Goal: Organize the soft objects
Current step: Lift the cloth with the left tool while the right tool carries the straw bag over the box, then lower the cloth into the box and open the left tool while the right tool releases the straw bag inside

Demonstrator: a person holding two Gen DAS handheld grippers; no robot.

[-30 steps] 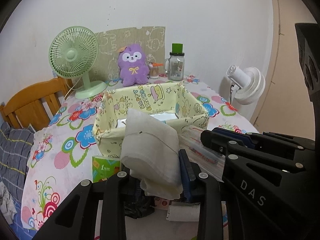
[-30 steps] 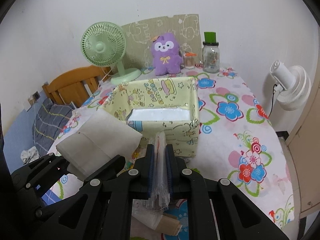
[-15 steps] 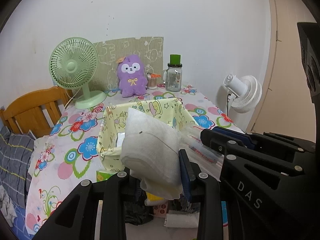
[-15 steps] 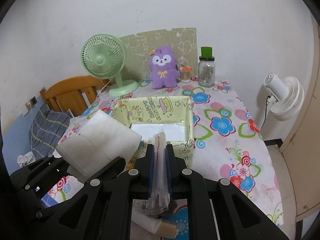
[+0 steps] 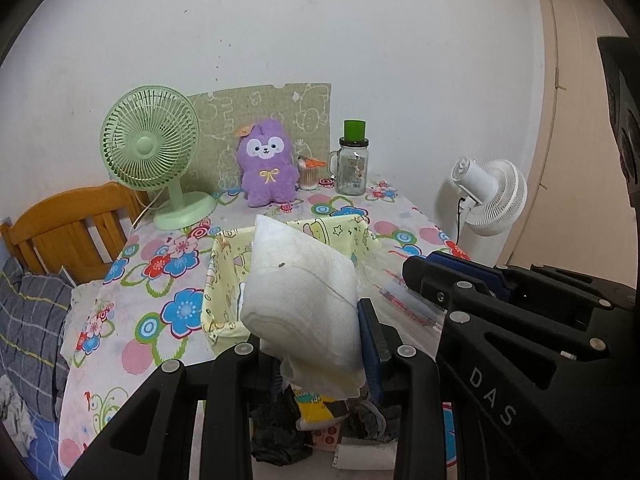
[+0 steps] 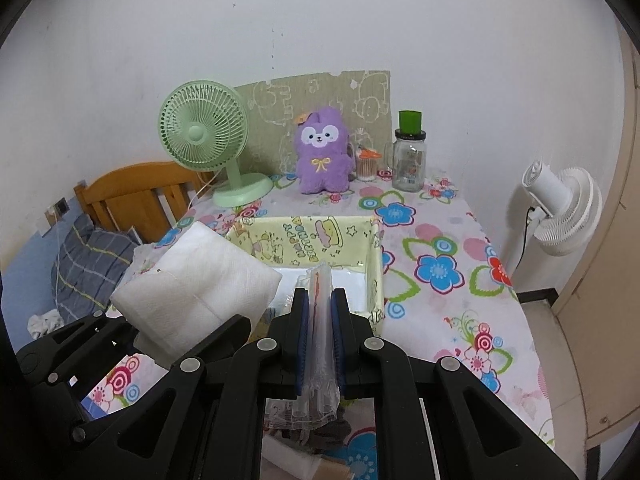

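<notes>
My left gripper (image 5: 312, 320) is shut on a white folded cloth pad (image 5: 304, 296) and holds it above the table, in front of the yellow cartoon-print fabric bin (image 5: 224, 280). The pad also shows in the right wrist view (image 6: 196, 296). My right gripper (image 6: 320, 320) is shut on a clear plastic packet (image 6: 320, 344) with a red strip, held before the bin (image 6: 304, 236). The right gripper also shows in the left wrist view (image 5: 440, 280). A purple plush toy (image 6: 322, 152) sits at the back.
A green desk fan (image 6: 204, 136), a glass jar with green lid (image 6: 410, 160) and a small cup of swabs (image 6: 366, 164) stand along the back wall. A white fan (image 6: 560, 204) stands off the table's right edge. A wooden bed frame (image 6: 132, 188) is left. Several small items (image 5: 320, 428) lie below the grippers.
Both grippers have risen and drawn back from the bin with their loads; the bin looks smaller and farther. Both grips are unchanged.
</notes>
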